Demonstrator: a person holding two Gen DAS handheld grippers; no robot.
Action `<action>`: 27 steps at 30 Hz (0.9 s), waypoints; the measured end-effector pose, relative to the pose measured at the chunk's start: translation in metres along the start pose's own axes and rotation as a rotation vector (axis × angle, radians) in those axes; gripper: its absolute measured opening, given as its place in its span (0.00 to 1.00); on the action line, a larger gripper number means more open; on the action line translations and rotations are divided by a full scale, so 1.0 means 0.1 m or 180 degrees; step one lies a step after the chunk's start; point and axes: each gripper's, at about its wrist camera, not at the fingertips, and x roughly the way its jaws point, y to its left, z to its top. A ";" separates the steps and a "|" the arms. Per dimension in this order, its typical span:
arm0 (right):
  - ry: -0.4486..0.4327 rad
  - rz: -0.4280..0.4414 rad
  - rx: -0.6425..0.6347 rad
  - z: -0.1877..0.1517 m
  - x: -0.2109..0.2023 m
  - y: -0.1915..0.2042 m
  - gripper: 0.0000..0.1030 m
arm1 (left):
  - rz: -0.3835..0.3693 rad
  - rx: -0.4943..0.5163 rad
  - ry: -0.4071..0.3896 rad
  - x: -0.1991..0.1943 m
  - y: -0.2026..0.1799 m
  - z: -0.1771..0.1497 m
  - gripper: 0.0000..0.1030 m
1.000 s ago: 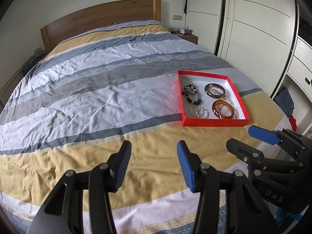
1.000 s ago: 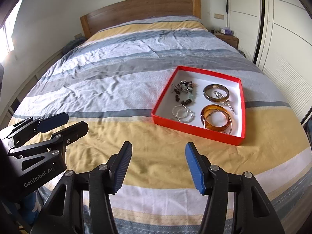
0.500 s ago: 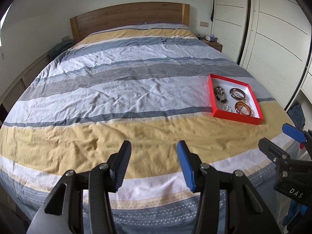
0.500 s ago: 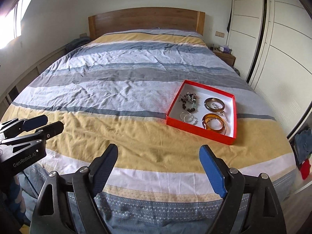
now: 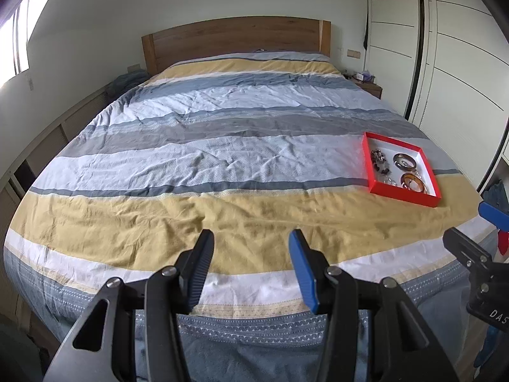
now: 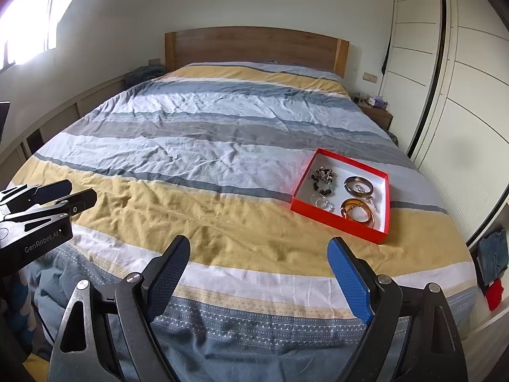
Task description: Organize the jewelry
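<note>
A red tray (image 5: 404, 198) (image 6: 337, 219) with a white inside lies on the striped bedspread at the right. It holds an amber bangle (image 6: 358, 208), a brown-grey bangle (image 6: 359, 186), silver hoops (image 6: 323, 202) and a heap of dark beads (image 6: 324, 176). My left gripper (image 5: 251, 245) is open and empty, back at the foot of the bed, far from the tray. My right gripper (image 6: 259, 251) is wide open and empty, also short of the tray. Each gripper shows at the edge of the other's view.
The bed (image 5: 222, 146) has a wooden headboard (image 5: 235, 38). White wardrobe doors (image 6: 461, 95) stand along the right. A nightstand (image 6: 375, 111) sits by the headboard. Clothes lie on the floor at right (image 6: 493, 254). A window (image 6: 25, 31) is at left.
Both grippers have pulled back from the tray to the foot of the bed. The right gripper has opened wider. The tray and jewelry have not moved.
</note>
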 end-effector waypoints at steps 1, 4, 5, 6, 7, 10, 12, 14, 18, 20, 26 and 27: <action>-0.0008 -0.0005 -0.0017 -0.01 -0.02 0.01 0.85 | -0.0001 -0.0018 0.0004 -0.01 0.02 -0.02 0.45; -0.0021 -0.0033 -0.0051 -0.04 -0.06 0.04 0.85 | 0.0015 -0.0070 0.0013 -0.03 0.07 -0.09 0.45; -0.0022 -0.0040 -0.0058 -0.06 -0.07 0.04 0.85 | 0.0034 -0.0093 0.0004 -0.04 0.08 -0.11 0.45; -0.0019 -0.0050 -0.0067 -0.08 -0.08 0.05 0.85 | 0.0064 -0.0112 -0.0003 -0.05 0.09 -0.13 0.45; -0.0015 -0.0059 -0.0071 -0.10 -0.09 0.05 0.85 | 0.0086 -0.0128 -0.0007 -0.05 0.10 -0.14 0.45; -0.0005 -0.0078 -0.0087 -0.15 -0.13 0.05 0.85 | 0.0075 -0.0204 -0.0011 -0.07 0.15 -0.17 0.45; -0.0003 -0.0097 -0.0097 -0.18 -0.16 0.05 0.85 | 0.0072 -0.0219 -0.0008 -0.07 0.17 -0.20 0.45; -0.0003 -0.0106 -0.0093 -0.20 -0.17 0.04 0.85 | 0.0069 -0.0234 -0.0010 -0.07 0.18 -0.23 0.45; 0.0007 -0.0115 -0.0096 -0.23 -0.18 0.05 0.85 | 0.0047 -0.0253 0.0003 -0.07 0.21 -0.27 0.45; 0.0007 -0.0115 -0.0106 -0.24 -0.19 0.05 0.85 | 0.0019 -0.0257 0.0004 -0.08 0.22 -0.28 0.45; -0.0019 -0.0121 -0.0149 -0.24 -0.23 0.08 0.85 | -0.0040 -0.0218 0.0004 -0.08 0.23 -0.33 0.45; -0.0020 -0.0120 -0.0150 -0.24 -0.23 0.08 0.85 | -0.0038 -0.0219 0.0007 -0.08 0.23 -0.34 0.45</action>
